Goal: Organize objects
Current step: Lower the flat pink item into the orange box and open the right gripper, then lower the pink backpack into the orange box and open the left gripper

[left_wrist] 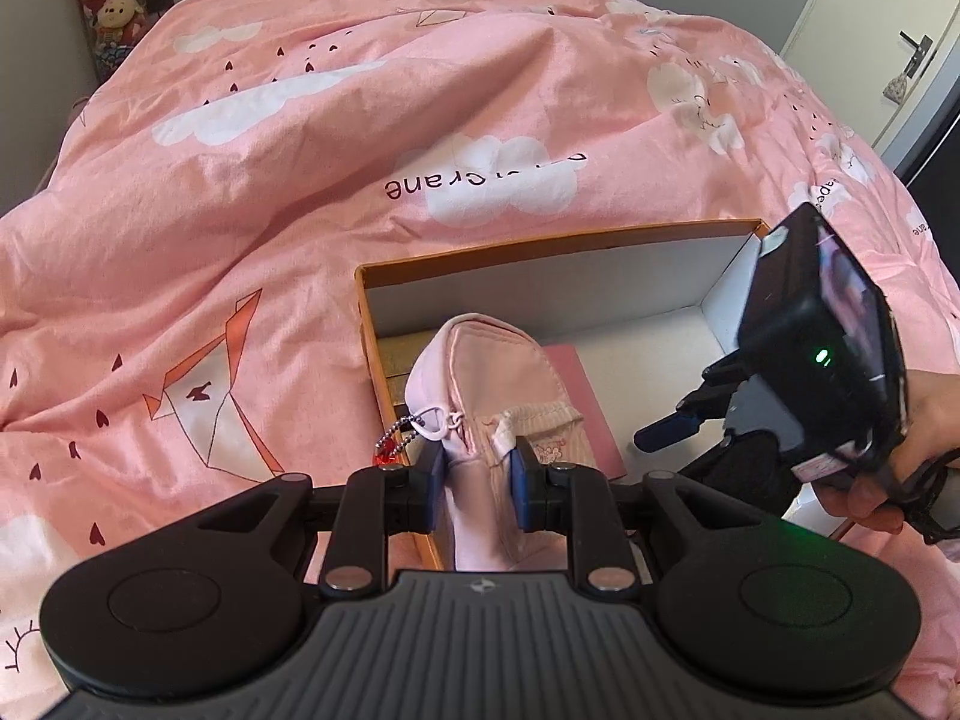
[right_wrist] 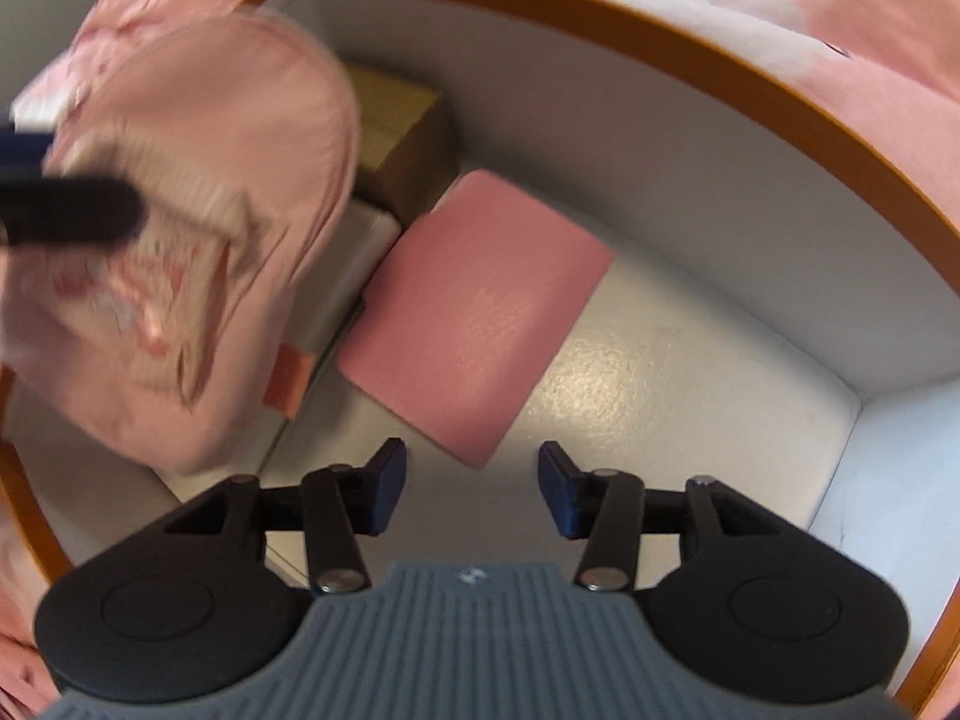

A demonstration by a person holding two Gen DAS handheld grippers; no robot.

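A pale pink fabric pouch (left_wrist: pixel 480 384) with a bead chain and a red charm hangs over the left end of an orange cardboard box (left_wrist: pixel 540 243) with white inner walls. My left gripper (left_wrist: pixel 479 471) is shut on the pouch's lower end. In the right wrist view the pouch (right_wrist: pixel 198 228) appears blurred at the left, above the box floor (right_wrist: pixel 660 372). My right gripper (right_wrist: pixel 471 489) points down into the box, open, with nothing between its fingers. A flat pink booklet (right_wrist: pixel 480 318) lies on the box floor just ahead of it.
The box lies on a bed with a pink quilt (left_wrist: pixel 300 180) printed with clouds and paper cranes. A brown carton (right_wrist: pixel 402 144) and a white block (right_wrist: pixel 354 276) sit in the box under the pouch. Plush toys (left_wrist: pixel 111 6) stand at the far left; a door (left_wrist: pixel 888 30) is at the right.
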